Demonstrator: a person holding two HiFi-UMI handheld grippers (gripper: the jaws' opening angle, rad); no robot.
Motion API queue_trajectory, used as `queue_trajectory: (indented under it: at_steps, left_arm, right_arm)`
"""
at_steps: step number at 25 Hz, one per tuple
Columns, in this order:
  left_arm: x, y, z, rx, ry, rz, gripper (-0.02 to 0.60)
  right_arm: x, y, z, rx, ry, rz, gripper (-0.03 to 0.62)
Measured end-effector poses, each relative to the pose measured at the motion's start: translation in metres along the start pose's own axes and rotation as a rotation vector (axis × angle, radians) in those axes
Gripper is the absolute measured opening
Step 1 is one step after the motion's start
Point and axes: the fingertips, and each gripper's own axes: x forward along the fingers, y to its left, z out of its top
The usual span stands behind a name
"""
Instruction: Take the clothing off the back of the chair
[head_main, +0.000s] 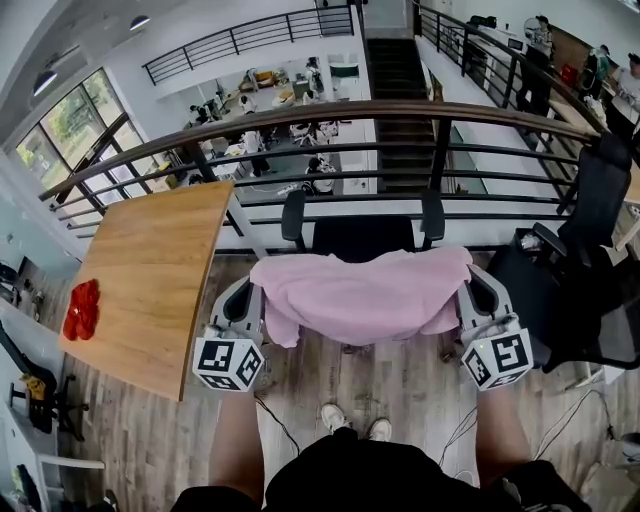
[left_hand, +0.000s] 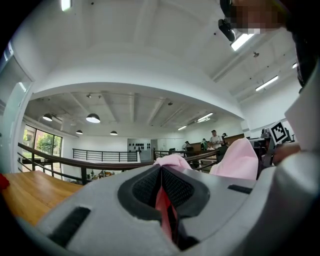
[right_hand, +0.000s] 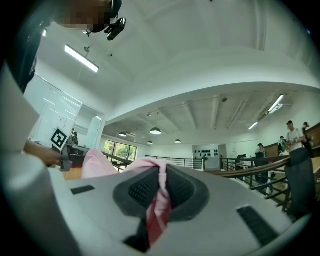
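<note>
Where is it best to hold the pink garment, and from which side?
By its two top edge ends, one gripper from each side. The pink garment is wide and limp; with the left gripper and right gripper shut on opposite ends, it hangs spread, not bunched.

The wooden table (head_main: 150, 270) bears a red thing (head_main: 81, 307); the chair (head_main: 362, 238) stands on floorboards (head_main: 400, 385).

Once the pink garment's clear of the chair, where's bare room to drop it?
The light wooden tabletop is bare between the red object at its left edge and the left gripper, which is clamped on the pink cloth garment. The right side is crowded: a second black office chair. Ahead, the dark metal railing blocks the way.
</note>
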Motion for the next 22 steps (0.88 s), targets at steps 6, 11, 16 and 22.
queue_trajectory:
  at_steps: [6,11,16,22]
  left_arm:
    - [-0.023,-0.016,0.031,0.013,-0.066,0.022,0.02]
    - [-0.05,-0.027,0.052,0.013,-0.119,0.044,0.02]
    - [-0.071,-0.039,0.067,0.008,-0.157,0.051,0.02]
    - [-0.092,-0.045,0.075,-0.03,-0.191,0.036,0.02]
  right_arm:
    - [-0.02,0.004,0.021,-0.024,-0.038,0.026,0.034]
    - [-0.038,0.012,0.035,-0.046,-0.066,0.058,0.034]
    - [-0.057,0.025,0.044,-0.064,-0.07,0.076,0.034]
    - [-0.076,0.044,0.053,-0.054,-0.087,0.062,0.034]
